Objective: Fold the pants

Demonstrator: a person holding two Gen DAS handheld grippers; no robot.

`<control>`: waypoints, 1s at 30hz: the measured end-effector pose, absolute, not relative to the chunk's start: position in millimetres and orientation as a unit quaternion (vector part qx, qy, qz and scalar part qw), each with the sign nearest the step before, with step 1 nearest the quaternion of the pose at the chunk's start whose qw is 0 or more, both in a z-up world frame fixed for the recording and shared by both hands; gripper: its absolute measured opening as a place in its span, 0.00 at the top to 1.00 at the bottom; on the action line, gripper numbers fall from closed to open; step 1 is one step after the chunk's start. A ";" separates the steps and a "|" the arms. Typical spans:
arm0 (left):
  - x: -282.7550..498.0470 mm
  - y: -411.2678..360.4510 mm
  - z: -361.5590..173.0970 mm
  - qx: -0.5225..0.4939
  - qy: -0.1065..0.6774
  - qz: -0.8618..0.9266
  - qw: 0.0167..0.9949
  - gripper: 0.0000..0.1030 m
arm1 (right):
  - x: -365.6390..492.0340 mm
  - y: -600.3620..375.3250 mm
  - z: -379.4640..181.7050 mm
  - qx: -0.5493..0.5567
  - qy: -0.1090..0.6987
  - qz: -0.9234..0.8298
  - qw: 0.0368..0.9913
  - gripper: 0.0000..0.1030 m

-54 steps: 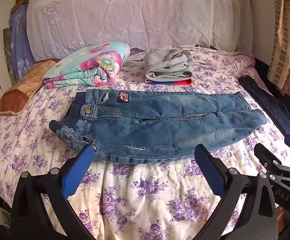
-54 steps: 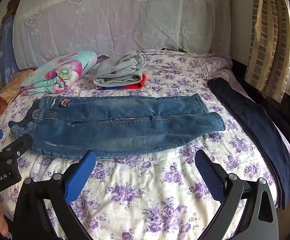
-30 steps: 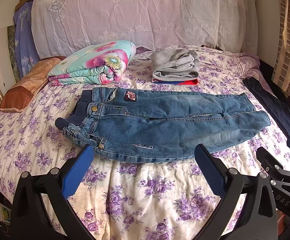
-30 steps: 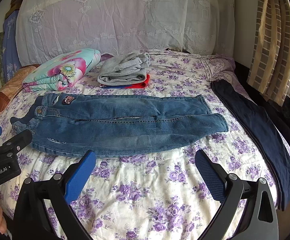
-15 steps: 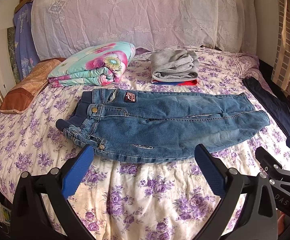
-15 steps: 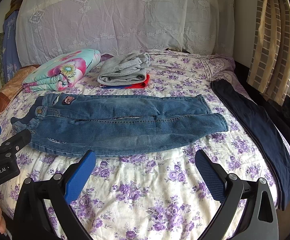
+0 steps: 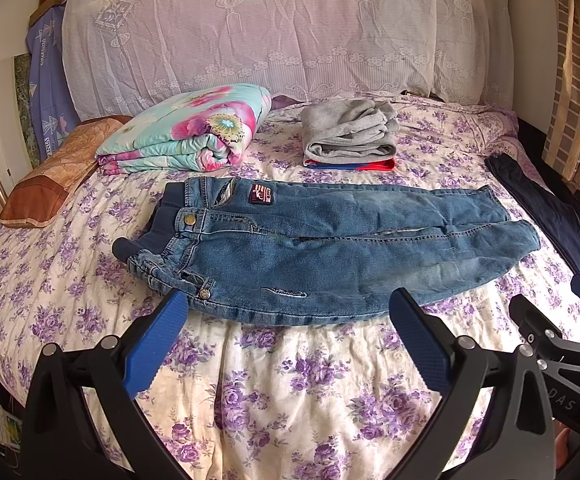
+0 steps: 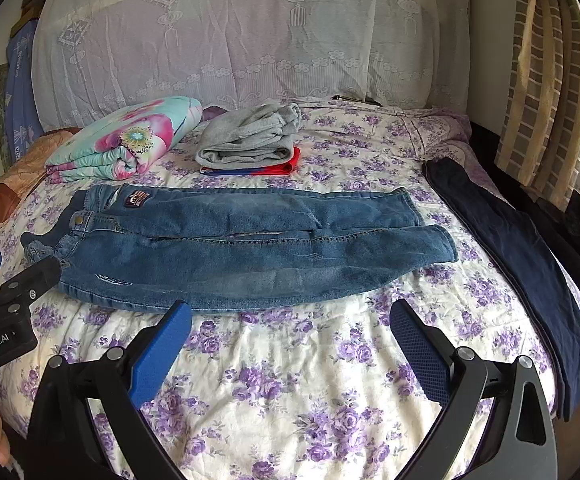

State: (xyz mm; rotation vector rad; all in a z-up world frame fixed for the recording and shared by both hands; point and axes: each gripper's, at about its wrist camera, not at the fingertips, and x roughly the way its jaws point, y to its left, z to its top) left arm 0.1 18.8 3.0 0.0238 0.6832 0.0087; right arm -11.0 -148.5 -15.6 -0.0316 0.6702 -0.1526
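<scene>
Blue jeans [image 7: 310,252] [image 8: 241,248] lie flat across the flowered bed, folded lengthwise with one leg over the other, waistband to the left and cuffs to the right. My left gripper [image 7: 287,312] hovers open just short of the jeans' near edge, below the waist half, holding nothing. My right gripper [image 8: 290,324] is open too, in front of the near edge toward the leg half, and is empty. Each gripper shows at the side of the other's view.
Dark navy pants [image 8: 522,264] [image 7: 546,216] lie stretched along the bed's right edge. Behind the jeans sit a folded grey garment on red and blue ones [image 7: 348,136] [image 8: 249,140] and a rolled floral quilt [image 7: 193,136]. A brown pillow [image 7: 45,176] lies far left; a curtain [image 8: 546,80] hangs right.
Both cameras drifted slightly; the jeans sit a little more to the right in the left view than 1.8 s ago. The jeans lie unmoved and both grippers stay open.
</scene>
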 end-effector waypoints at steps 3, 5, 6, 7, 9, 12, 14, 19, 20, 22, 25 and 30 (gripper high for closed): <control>-1.1 19.1 5.3 0.012 0.336 0.003 0.942 0.05 | -11.4 -148.3 -15.1 -0.015 0.329 -0.074 0.941 0.03; -0.9 18.6 4.0 0.012 0.335 0.004 0.942 0.05 | -11.2 -148.3 -15.5 -0.015 0.329 -0.074 0.941 0.03; -0.9 18.5 3.9 0.012 0.335 0.004 0.942 0.05 | -11.6 -148.0 -15.0 -0.015 0.329 -0.074 0.941 0.03; -1.1 18.5 4.1 0.012 0.335 0.004 0.942 0.05 | -11.0 -148.4 -15.6 -0.015 0.329 -0.074 0.941 0.03; -1.1 18.3 3.7 0.012 0.335 0.004 0.942 0.05 | -11.4 -148.0 -15.1 -0.015 0.329 -0.074 0.941 0.03; -1.2 18.3 3.5 0.012 0.335 0.004 0.942 0.05 | -10.9 -148.4 -15.8 -0.015 0.329 -0.074 0.941 0.03; -1.3 18.2 3.5 0.012 0.335 0.004 0.942 0.05 | -11.4 -147.5 -16.0 -0.015 0.329 -0.074 0.941 0.03; -2.7 19.8 4.2 0.011 0.337 0.005 0.942 0.05 | -11.1 -147.5 -16.1 -0.016 0.330 -0.074 0.941 0.03; -2.7 20.5 3.7 0.010 0.337 0.005 0.941 0.05 | -11.0 -147.5 -16.1 -0.015 0.330 -0.074 0.941 0.03; -2.2 21.2 2.3 0.010 0.339 0.004 0.941 0.05 | -10.9 -147.4 -16.4 -0.015 0.330 -0.074 0.941 0.03; -1.8 21.2 1.2 0.011 0.340 0.004 0.940 0.05 | -10.9 -147.3 -16.5 -0.015 0.330 -0.074 0.941 0.03; -1.0 20.4 -0.7 0.012 0.342 0.004 0.940 0.05 | -10.7 -147.2 -16.8 -0.015 0.331 -0.074 0.941 0.03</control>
